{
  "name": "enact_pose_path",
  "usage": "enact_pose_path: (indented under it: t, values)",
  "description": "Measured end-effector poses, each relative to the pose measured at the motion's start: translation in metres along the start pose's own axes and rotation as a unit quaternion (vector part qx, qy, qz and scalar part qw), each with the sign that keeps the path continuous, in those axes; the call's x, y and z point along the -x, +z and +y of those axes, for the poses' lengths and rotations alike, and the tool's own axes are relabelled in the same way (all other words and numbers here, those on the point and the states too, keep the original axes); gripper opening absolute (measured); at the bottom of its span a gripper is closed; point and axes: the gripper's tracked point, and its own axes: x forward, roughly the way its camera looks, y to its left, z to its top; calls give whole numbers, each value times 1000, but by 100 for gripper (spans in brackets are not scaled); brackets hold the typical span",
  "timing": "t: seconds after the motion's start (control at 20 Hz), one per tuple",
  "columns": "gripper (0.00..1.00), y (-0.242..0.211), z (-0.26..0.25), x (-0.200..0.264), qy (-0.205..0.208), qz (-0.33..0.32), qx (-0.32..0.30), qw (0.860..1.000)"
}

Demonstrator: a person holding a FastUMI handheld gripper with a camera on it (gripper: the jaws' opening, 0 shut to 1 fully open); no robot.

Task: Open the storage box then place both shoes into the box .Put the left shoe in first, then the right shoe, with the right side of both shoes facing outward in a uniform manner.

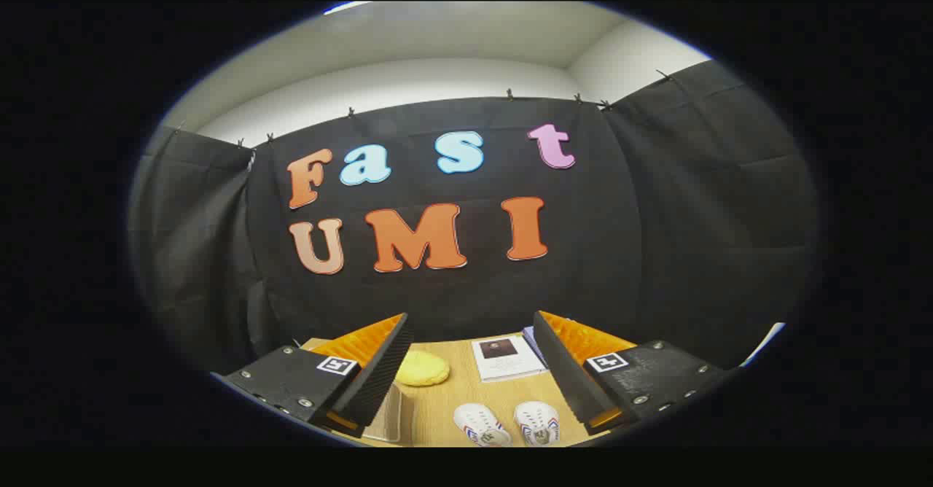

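Two small white shoes with coloured side stripes lie side by side on the wooden table, the left one (pixel 479 424) and the right one (pixel 538 423), toes pointing toward the far wall. They sit low between my fingers, well below them. A clear storage box (pixel 388 415) with a pale wall stands just by my left finger, partly hidden by it; I cannot tell if its lid is up. My gripper (pixel 470 359) is open, held high above the table, with nothing between its fingers.
A yellow rounded object (pixel 421 368) lies on the table (pixel 444 399) beyond the box. A white booklet (pixel 505 357) with a dark picture lies farther back, next to my right finger. Black cloth walls close the booth behind and on both sides.
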Motion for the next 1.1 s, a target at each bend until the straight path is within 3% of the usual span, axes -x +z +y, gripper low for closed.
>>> enact_pose_path:
  t: [0.95,1.1]
  values:
    - [98,-9,-9,0,5,10,-8,1000]
    - [98,-15,-5,-2,22,14,-21,999]
